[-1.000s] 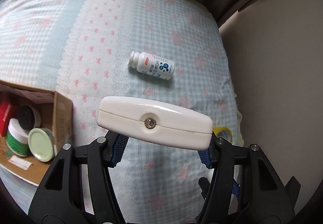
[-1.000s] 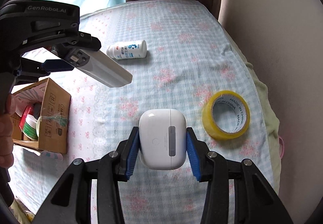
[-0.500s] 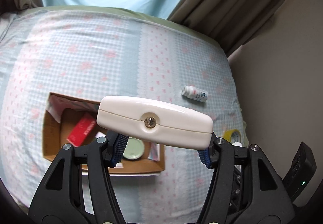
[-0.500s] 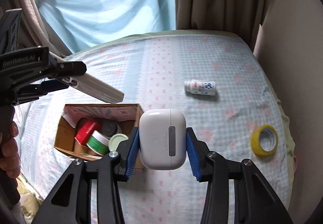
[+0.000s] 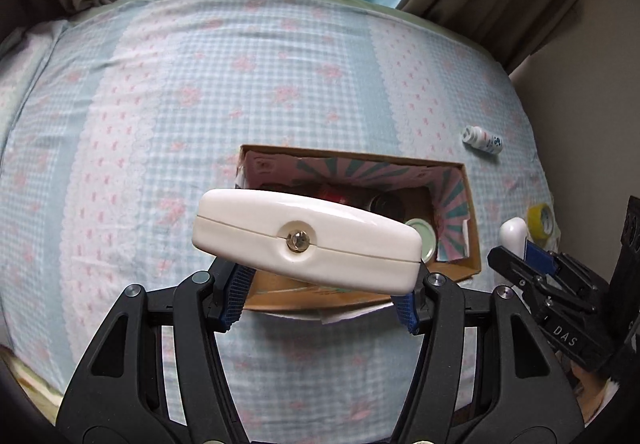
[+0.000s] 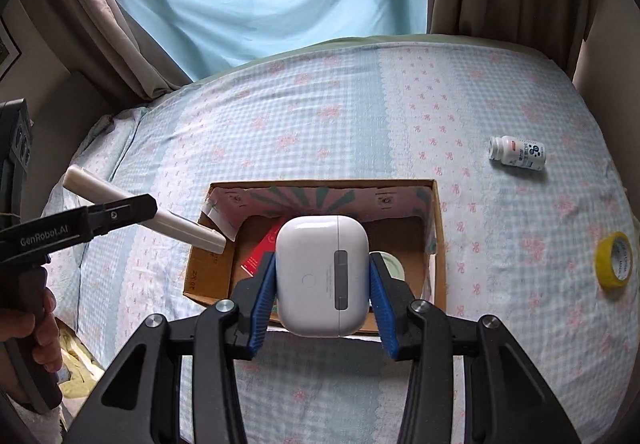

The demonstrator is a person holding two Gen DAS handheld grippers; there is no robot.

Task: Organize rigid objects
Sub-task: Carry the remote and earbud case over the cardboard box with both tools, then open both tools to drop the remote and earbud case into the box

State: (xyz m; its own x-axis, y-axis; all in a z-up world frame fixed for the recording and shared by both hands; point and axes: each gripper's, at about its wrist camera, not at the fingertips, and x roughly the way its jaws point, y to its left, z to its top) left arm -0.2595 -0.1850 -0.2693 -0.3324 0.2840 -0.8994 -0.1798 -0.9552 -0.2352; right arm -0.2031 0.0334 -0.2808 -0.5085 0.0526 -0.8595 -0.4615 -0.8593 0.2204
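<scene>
While hanging above the cardboard box (image 6: 438, 244), left gripper (image 5: 320, 296) clamped on a cream case (image 5: 306, 240), right gripper (image 6: 322, 304) pinching a white earbud case (image 6: 322, 276). Far right on the bedsheet (image 6: 320, 115): pill bottle (image 6: 518, 152), yellow tape roll (image 6: 614, 260).

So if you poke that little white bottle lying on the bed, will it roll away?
Probably a bit. The white bottle lies on its side and is round, so a sideways push should roll it. The soft checked bedsheet would likely slow it quickly. It looks like stiff plastic, so it shouldn't squash.
</scene>
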